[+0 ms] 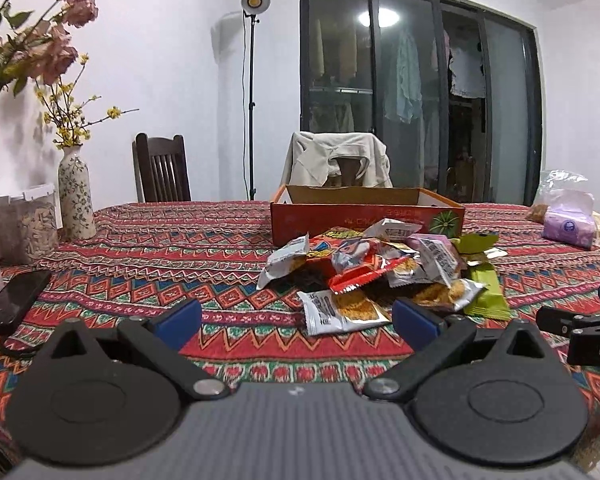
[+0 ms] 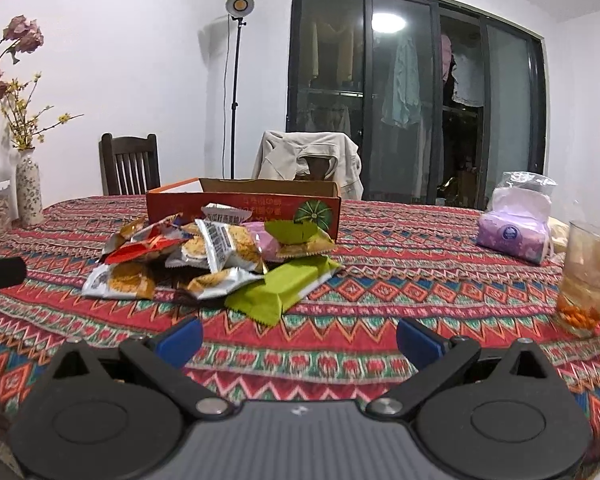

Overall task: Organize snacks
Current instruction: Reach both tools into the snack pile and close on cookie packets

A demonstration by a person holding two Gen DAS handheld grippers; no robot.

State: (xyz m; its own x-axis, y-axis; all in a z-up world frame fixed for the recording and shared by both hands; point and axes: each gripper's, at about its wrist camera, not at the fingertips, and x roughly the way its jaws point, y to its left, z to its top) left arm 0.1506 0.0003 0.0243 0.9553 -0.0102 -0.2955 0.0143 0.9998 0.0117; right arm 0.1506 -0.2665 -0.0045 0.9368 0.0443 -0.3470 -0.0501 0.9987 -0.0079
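Note:
A pile of wrapped snacks (image 1: 384, 270) lies on the patterned tablecloth in front of an open red cardboard box (image 1: 366, 216). The pile holds silver-and-orange packets, a red packet and green bars. My left gripper (image 1: 298, 320) is open and empty, low over the cloth just short of the nearest silver packet (image 1: 342, 312). In the right wrist view the pile (image 2: 216, 260) and the box (image 2: 244, 206) sit ahead to the left, with a green bar (image 2: 280, 288) nearest. My right gripper (image 2: 300, 340) is open and empty above bare cloth.
A phone (image 1: 12, 300) lies at the left edge, near two flower vases (image 1: 76, 196). A purple tissue pack (image 2: 514, 230) and a glass (image 2: 588, 276) stand at the right. Chairs (image 1: 162, 172) stand behind the table. The right gripper's finger (image 1: 580, 320) shows at right.

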